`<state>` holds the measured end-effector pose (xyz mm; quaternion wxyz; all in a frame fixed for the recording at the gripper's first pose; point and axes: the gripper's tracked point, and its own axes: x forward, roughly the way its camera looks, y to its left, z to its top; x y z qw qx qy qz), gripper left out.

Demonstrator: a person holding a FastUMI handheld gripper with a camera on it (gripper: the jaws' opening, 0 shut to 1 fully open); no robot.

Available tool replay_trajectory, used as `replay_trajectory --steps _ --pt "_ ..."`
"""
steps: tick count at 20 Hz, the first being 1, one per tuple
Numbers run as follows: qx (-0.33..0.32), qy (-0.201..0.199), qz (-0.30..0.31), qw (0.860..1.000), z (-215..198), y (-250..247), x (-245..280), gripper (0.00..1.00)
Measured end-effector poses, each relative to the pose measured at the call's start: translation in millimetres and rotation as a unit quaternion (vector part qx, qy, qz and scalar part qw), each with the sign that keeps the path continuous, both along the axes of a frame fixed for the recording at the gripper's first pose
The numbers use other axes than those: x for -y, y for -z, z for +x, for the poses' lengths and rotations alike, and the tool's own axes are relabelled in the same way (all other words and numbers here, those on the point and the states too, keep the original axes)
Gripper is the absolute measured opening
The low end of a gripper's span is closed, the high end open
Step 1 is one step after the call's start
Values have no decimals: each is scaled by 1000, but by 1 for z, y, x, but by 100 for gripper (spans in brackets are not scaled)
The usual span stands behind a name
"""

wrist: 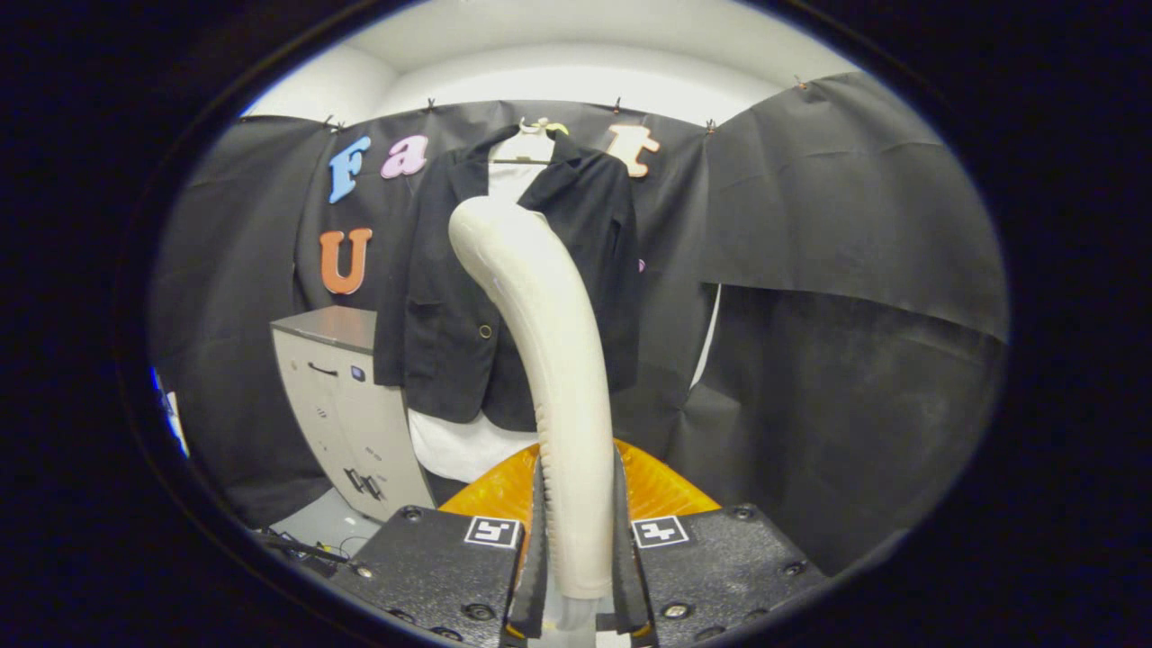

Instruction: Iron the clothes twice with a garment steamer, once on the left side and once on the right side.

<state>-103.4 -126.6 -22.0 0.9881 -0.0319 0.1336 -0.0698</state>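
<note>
A cream-white garment steamer (549,351) with a long curved handle stands upright between my fingers. My gripper (579,558) is shut on the steamer's handle, one dark finger (536,549) pressing each side. The steamer's head curves over at the top, in front of the clothes. Beyond it a black jacket (450,297) over a white shirt (450,450) hangs on a hanger (531,135) against the booth's black cloth wall. The steamer hides the middle of the jacket front.
A grey cabinet (337,396) with a dark handle stands left of the jacket, against the wall. An orange ribbed object (657,490) lies low just behind my fingers. Cables (301,547) trail on the floor at the lower left.
</note>
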Motion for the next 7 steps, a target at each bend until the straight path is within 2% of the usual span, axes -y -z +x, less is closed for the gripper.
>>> replay_trajectory --steps 3,7 --pt "2 -23 9 1000 0 0 -1 32" --pt "17 -11 18 1000 4 -7 -6 32"
